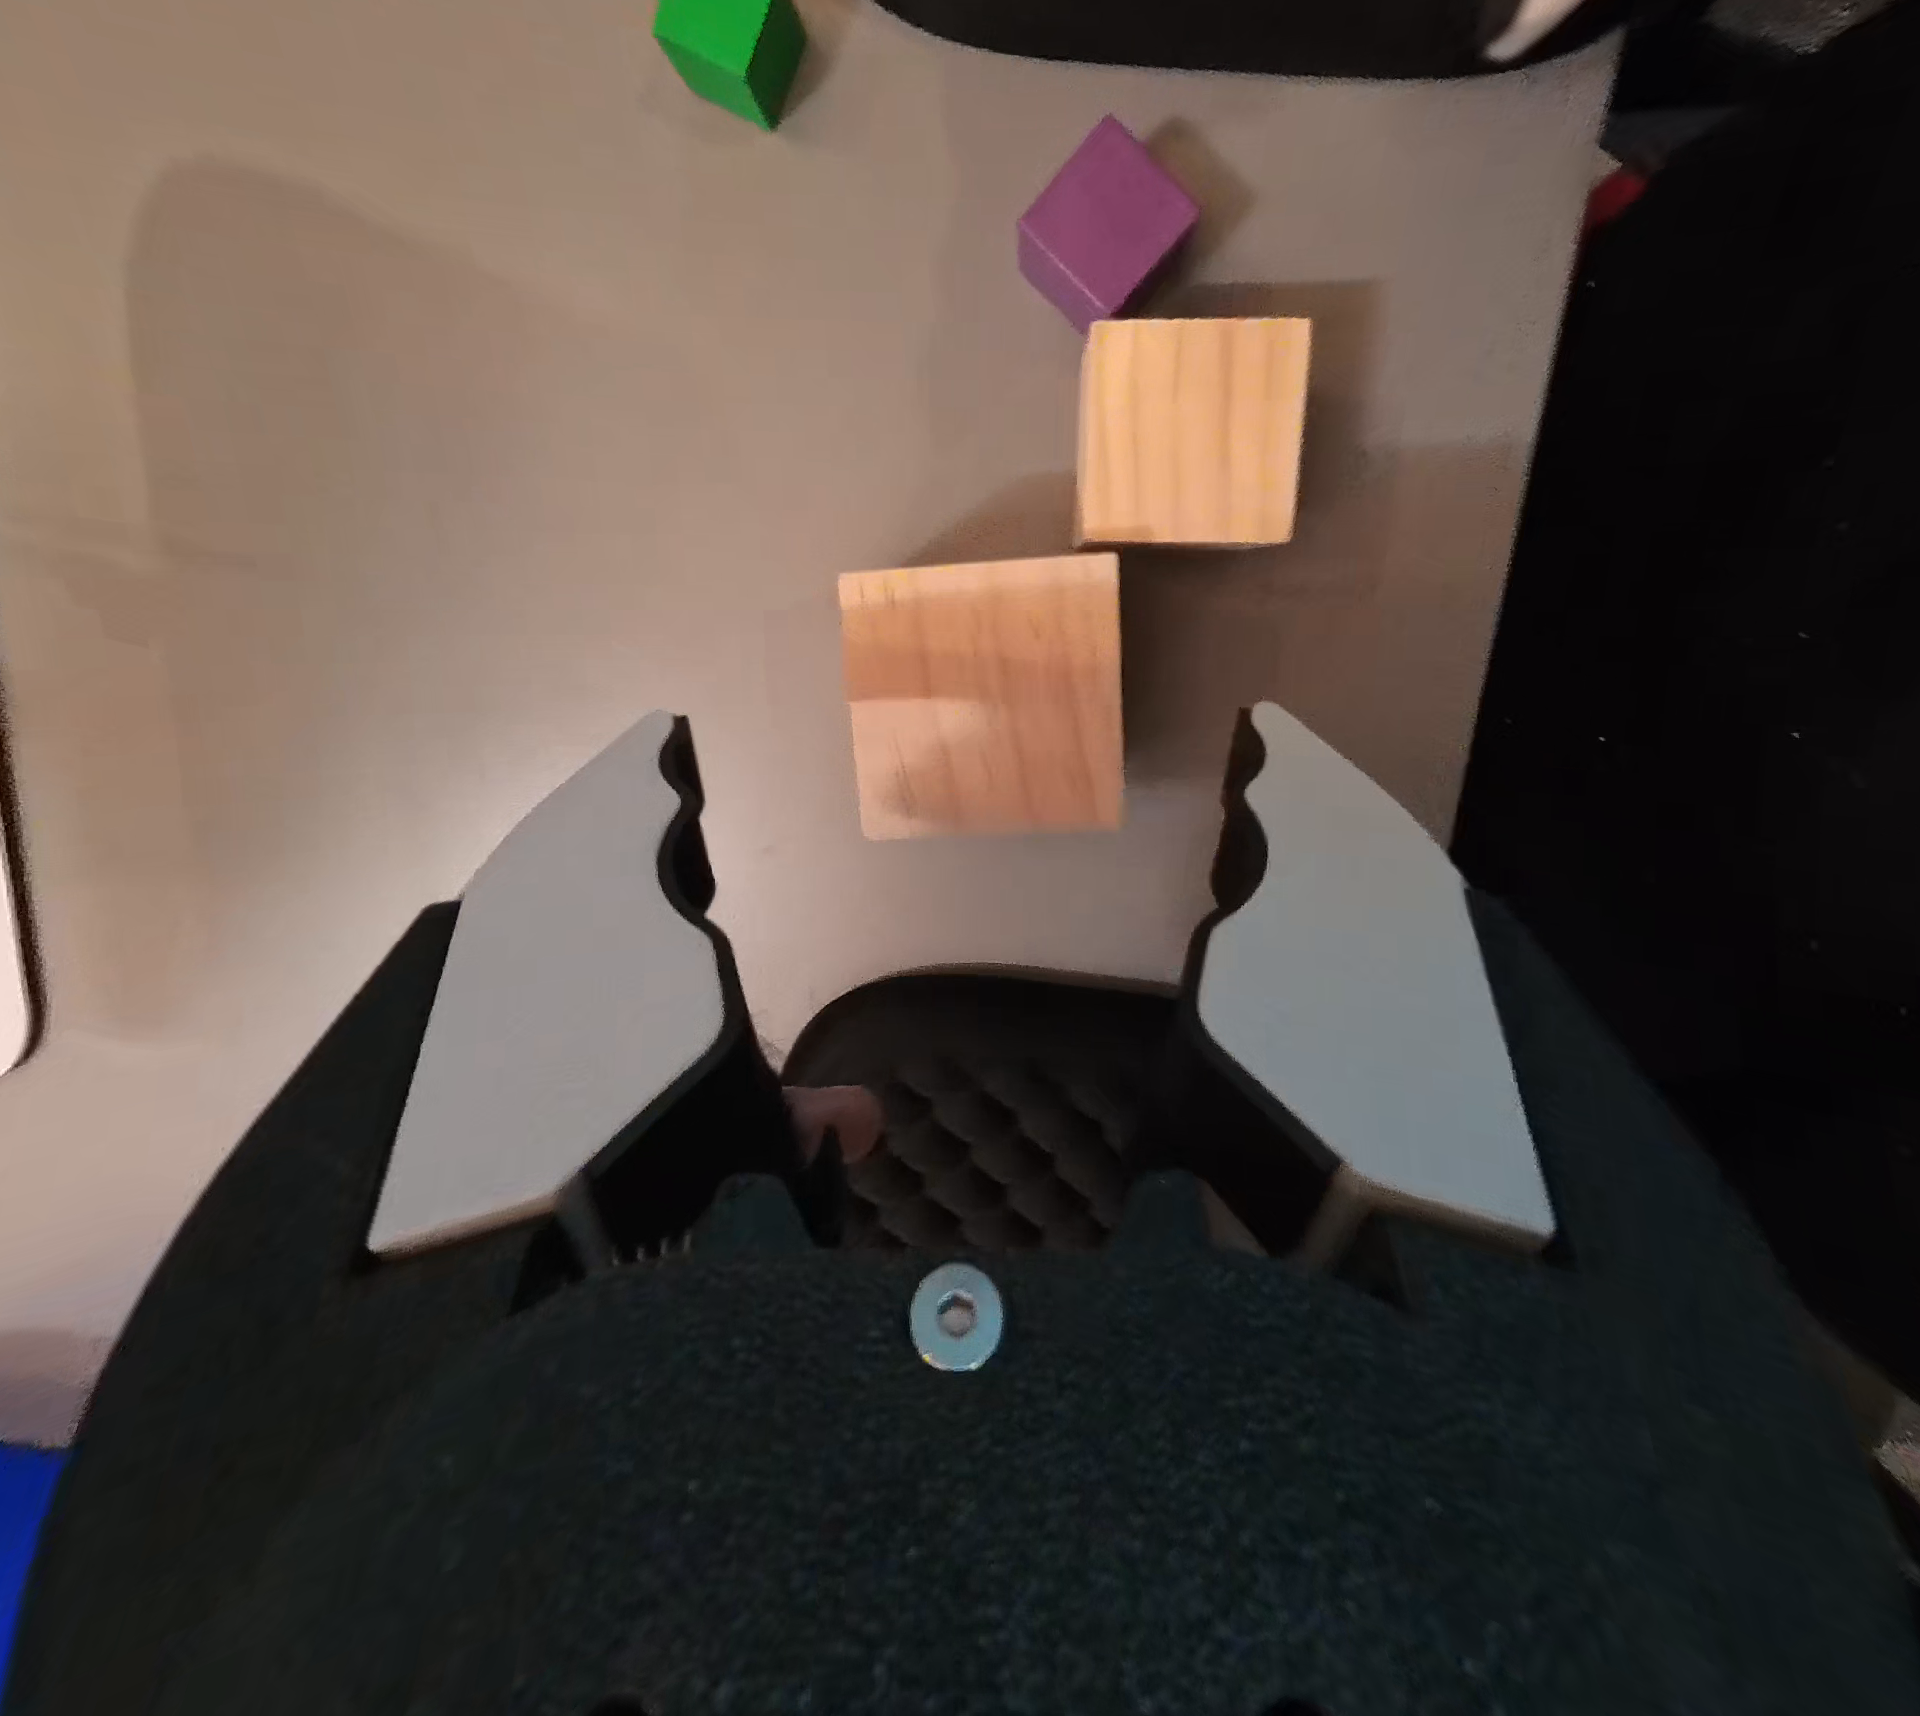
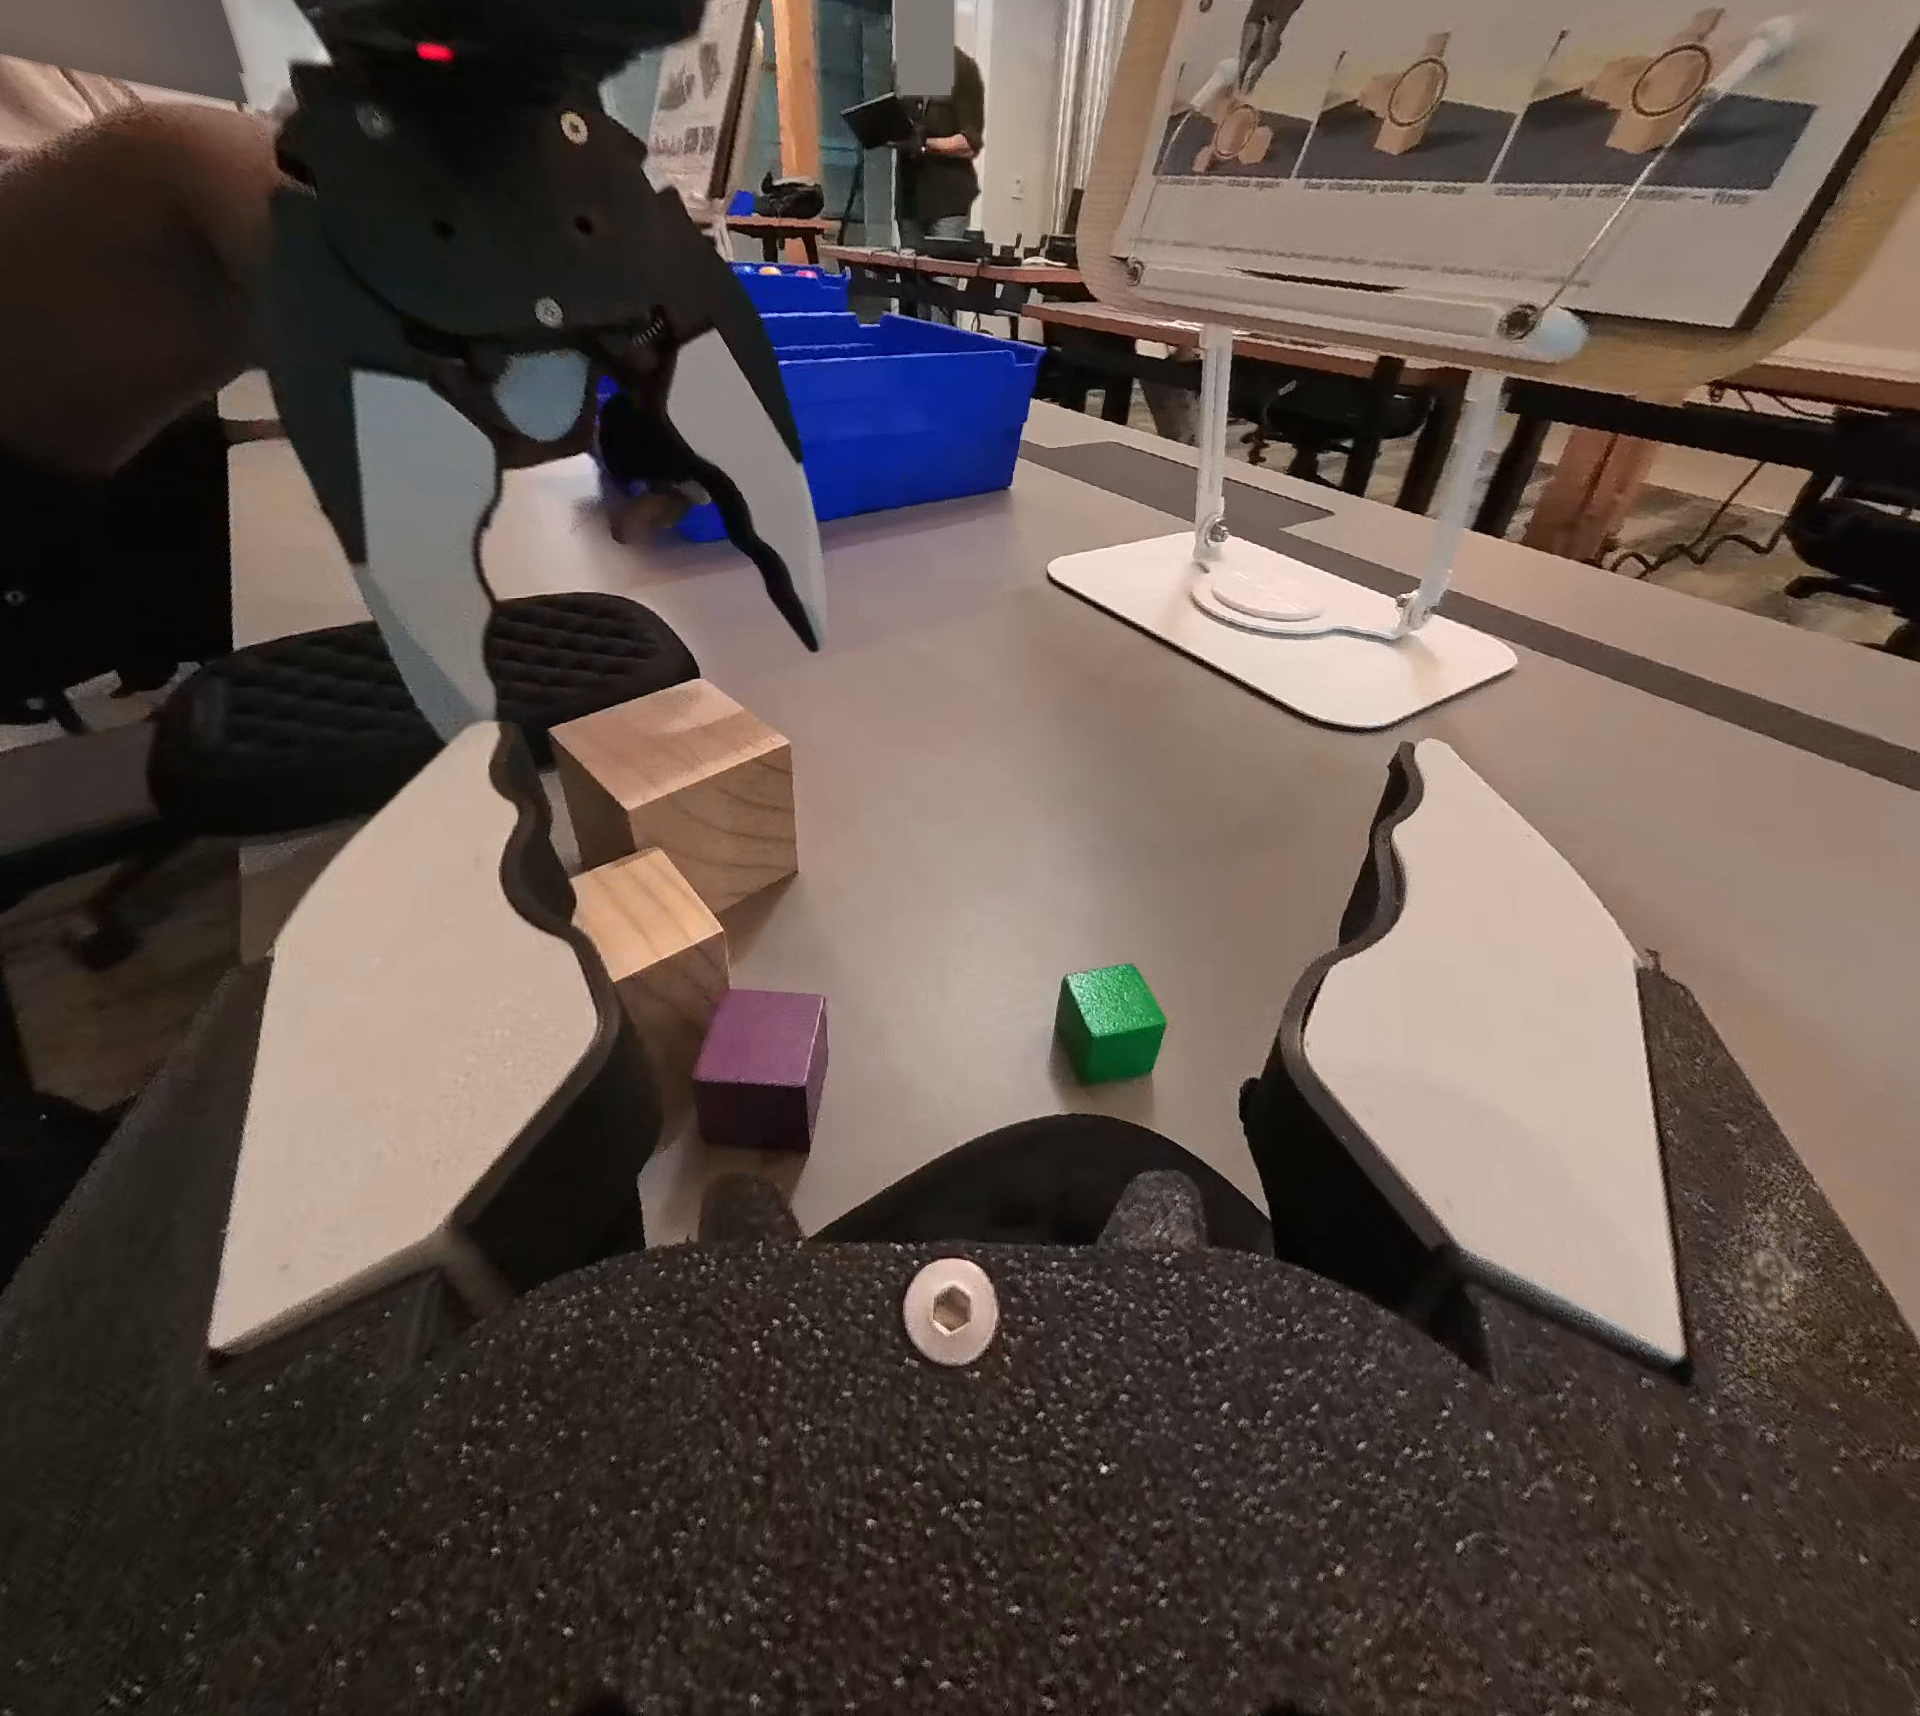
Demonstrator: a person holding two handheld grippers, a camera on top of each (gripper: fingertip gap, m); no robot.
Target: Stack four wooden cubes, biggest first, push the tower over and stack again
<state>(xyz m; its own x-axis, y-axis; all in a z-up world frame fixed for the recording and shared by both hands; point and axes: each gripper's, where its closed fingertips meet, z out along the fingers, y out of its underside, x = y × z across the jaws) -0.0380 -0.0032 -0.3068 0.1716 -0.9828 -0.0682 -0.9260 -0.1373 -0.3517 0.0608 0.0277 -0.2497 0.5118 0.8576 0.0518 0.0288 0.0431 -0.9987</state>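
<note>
Large cube: the large plain wooden cube (image 1: 982, 695) rests on the grey table (image 1: 416, 419), at twelve o'clock of the left gripper (image 1: 966, 752).
Left gripper: fingers wide, nothing held, hanging above that cube.
Small wooden cube (image 1: 1193, 430): at one o'clock of the large one, just beside it.
Purple cube (image 1: 1107, 220): beyond it.
Green cube (image 1: 729, 27): at eleven o'clock, apart.
Right gripper (image 2: 951, 793): fingers wide and bare; the purple and green cubes lie nearest.

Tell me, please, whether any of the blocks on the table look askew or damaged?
Nothing looks damaged. The four cubes lie scattered flat on the table: large wooden cube, smaller wooden cube, purple cube and green cube, each turned differently.
</note>
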